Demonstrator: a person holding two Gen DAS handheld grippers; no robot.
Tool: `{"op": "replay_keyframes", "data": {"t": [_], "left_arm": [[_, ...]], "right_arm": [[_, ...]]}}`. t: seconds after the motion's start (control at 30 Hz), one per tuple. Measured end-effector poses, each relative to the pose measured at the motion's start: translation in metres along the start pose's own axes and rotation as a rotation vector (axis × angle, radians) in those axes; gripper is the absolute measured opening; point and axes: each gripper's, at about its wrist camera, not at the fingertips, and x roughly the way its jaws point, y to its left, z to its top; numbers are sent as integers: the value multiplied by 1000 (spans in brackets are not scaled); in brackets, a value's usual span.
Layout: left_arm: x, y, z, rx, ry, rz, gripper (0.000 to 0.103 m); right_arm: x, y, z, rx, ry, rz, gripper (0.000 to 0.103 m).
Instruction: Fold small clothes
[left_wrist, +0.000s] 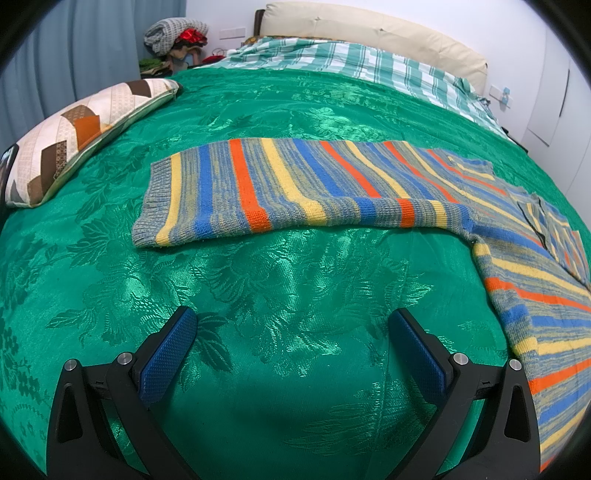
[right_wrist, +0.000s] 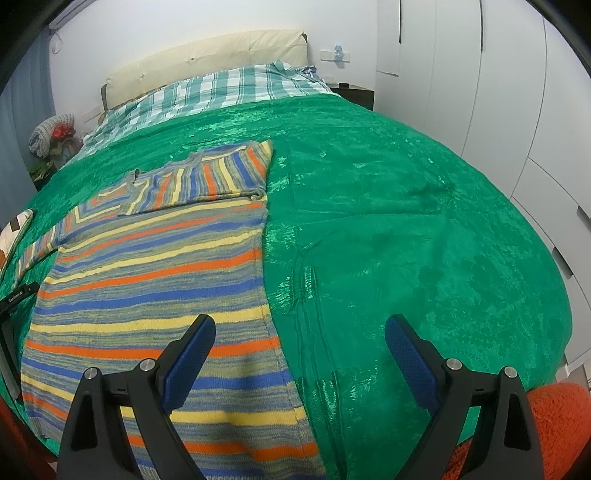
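Note:
A striped knit sweater (left_wrist: 295, 184) in blue, yellow, orange and grey lies flat on a green bedspread (left_wrist: 277, 288). In the left wrist view one sleeve stretches out to the left, and the body runs off to the lower right. My left gripper (left_wrist: 293, 325) hovers open over bare bedspread, short of the sleeve. In the right wrist view the sweater (right_wrist: 147, 266) has its right sleeve folded across the chest, leaving a straight right edge. My right gripper (right_wrist: 299, 332) stands open near the hem, its left finger (right_wrist: 192, 350) over the knit and its right finger over the bedspread (right_wrist: 406, 221).
A patchwork cushion (left_wrist: 74, 136) sits at the bed's left edge. A checked quilt (left_wrist: 351, 62) and cream headboard (left_wrist: 369, 29) lie at the far end. White wardrobes (right_wrist: 498, 92) stand to the right. An orange fuzzy item (right_wrist: 554, 424) lies at the lower right.

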Motion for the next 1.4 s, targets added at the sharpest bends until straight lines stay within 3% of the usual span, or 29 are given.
{"op": "replay_keyframes", "data": {"t": [1.4], "left_arm": [[1, 0, 0, 0, 0, 0, 103]], "right_arm": [[3, -2, 0, 13, 4, 5, 92]]}}
